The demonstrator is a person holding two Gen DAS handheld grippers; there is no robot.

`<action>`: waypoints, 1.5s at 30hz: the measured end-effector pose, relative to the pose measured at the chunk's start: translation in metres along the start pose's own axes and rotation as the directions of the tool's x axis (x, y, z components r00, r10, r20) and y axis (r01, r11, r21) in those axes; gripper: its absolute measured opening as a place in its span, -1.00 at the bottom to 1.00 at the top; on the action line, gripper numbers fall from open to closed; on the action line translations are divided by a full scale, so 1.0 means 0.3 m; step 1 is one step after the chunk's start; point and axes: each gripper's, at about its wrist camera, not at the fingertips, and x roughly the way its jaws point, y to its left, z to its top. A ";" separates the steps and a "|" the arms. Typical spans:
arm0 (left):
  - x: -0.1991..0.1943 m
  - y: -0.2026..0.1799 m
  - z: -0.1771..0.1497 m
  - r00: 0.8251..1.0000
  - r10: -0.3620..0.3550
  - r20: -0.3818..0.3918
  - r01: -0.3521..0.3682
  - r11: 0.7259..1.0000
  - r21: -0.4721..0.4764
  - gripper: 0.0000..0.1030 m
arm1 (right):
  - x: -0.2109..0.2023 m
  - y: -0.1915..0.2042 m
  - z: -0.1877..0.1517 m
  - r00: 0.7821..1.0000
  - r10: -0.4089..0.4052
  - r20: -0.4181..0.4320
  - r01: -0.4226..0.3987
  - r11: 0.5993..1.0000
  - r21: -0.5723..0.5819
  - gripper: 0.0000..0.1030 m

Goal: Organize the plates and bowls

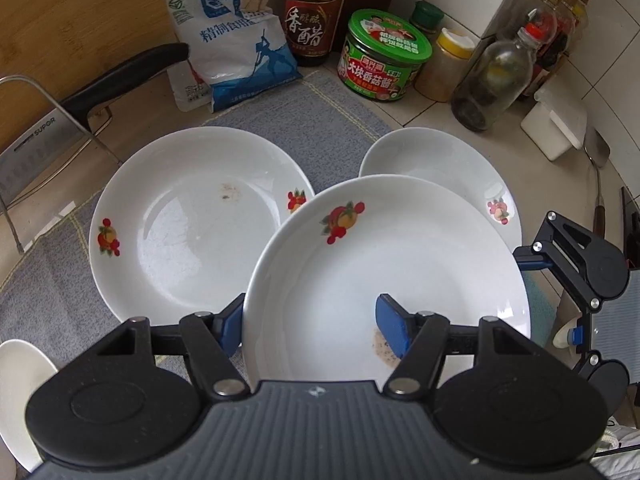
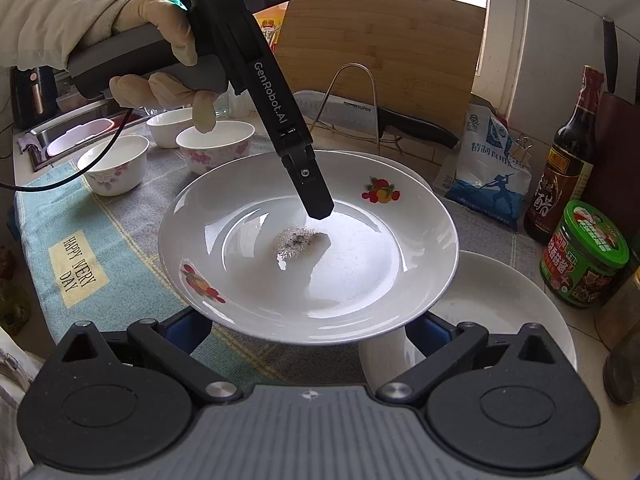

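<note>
Our left hand-held gripper (image 1: 310, 324) is clamped on the near rim of a raised plate (image 1: 384, 272), one blue pad under the rim outside and the other pressing inside the well beside a dried food stain, so the dish hangs level above the mat (image 1: 256, 116). We judge the rim pinch is chosen because the plate is too wide to span. Our right hand-held gripper (image 2: 308, 328) sits low under the opposite edge of that plate, its fingers spread wide and touching nothing we can make out; it looks ready to steady or take over the dish. Beneath and behind the held plate lies a second plate (image 1: 444, 164), partly covered, and to the left a third plate (image 1: 188, 220) rests flat on the mat, both likely stacking spots. Further left in the right wrist view, three flowered bowls (image 2: 214, 146) stand grouped near the sink. Along the wall of the table (image 1: 420, 112) stand a vinegar bottle (image 1: 314, 20), a salt bag (image 1: 236, 56) and a green jar (image 1: 382, 56), well apart from the dishes.
</note>
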 end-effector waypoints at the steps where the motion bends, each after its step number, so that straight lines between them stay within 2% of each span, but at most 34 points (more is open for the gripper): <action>1: 0.008 -0.007 0.013 1.000 -0.003 -0.002 0.003 1.000 0.007 0.28 | -0.003 -0.014 -0.004 1.000 -0.006 -0.002 0.006 1.000 0.005 1.00; 19: 0.181 -0.176 0.225 0.995 -0.085 -0.055 0.093 0.982 0.165 0.28 | -0.084 -0.174 -0.110 0.990 -0.136 -0.044 0.141 0.983 0.119 1.00; 27: 0.241 -0.227 0.261 0.990 -0.114 -0.077 0.127 0.972 0.199 0.28 | -0.109 -0.192 -0.151 0.982 -0.174 -0.070 0.183 0.969 0.167 1.00; 45: 0.326 -0.267 0.279 0.987 -0.119 -0.109 0.141 0.963 0.231 0.28 | -0.128 -0.196 -0.174 0.977 -0.191 -0.091 0.206 0.955 0.211 1.00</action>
